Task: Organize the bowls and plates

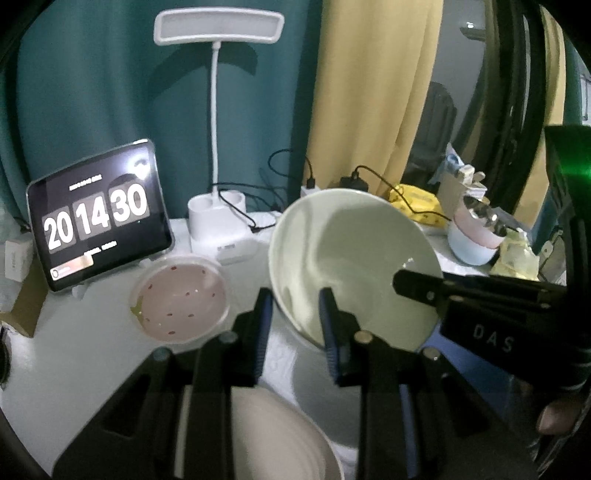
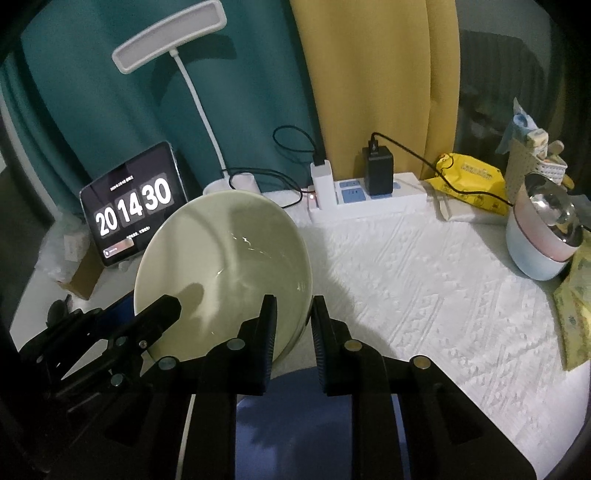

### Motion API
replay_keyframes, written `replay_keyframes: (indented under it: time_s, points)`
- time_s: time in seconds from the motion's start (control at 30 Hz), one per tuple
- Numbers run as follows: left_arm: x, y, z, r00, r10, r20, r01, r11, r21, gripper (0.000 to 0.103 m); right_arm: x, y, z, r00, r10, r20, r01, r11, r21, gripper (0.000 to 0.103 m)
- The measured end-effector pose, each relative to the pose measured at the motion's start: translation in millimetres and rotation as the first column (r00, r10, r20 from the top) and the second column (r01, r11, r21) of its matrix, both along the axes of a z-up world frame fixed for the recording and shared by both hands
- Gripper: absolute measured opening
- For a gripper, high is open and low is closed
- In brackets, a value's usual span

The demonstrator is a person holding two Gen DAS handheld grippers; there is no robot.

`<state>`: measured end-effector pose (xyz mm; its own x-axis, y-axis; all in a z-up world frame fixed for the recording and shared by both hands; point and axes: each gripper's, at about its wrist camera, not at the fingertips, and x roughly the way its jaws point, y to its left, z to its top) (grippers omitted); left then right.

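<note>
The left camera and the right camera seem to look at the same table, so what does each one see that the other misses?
Only the left camera shows the pink dotted bowl beside the tablet and a beige plate beneath the gripper.

Only the right camera shows the white power strip with its black charger, and a blue plate beneath the gripper.

Both show the pale green plate, tilted and gripped at opposite rims by the left gripper and right gripper, plus the clock tablet, lamp and stacked bowls.

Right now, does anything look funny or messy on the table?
Yes. The pale green plate is tipped up off the table, pinched at its rim by both grippers, left and right. The pink bowl has a yellowish smear by its rim, like leftover food.
</note>
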<state>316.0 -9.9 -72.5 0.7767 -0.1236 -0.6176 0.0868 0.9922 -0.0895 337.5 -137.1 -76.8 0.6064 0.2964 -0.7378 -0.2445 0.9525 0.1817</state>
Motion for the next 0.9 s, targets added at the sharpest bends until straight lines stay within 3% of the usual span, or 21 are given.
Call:
replay_keyframes:
  time_s: [0.5,0.9]
  points:
    - [-41,-17,24,0.998,-0.024,0.055,0.024,1.000,0.007,0.027,-40,-18,25,0.998,-0.017,0.061,0.016,1.000,0.021,0.020]
    - [-65,-44,14,0.997,-0.062,0.035,0.062,0.998,0.000,0.027,-71,-44,21,0.997,-0.057,0.058,0.055,0.998,0.027,0.020]
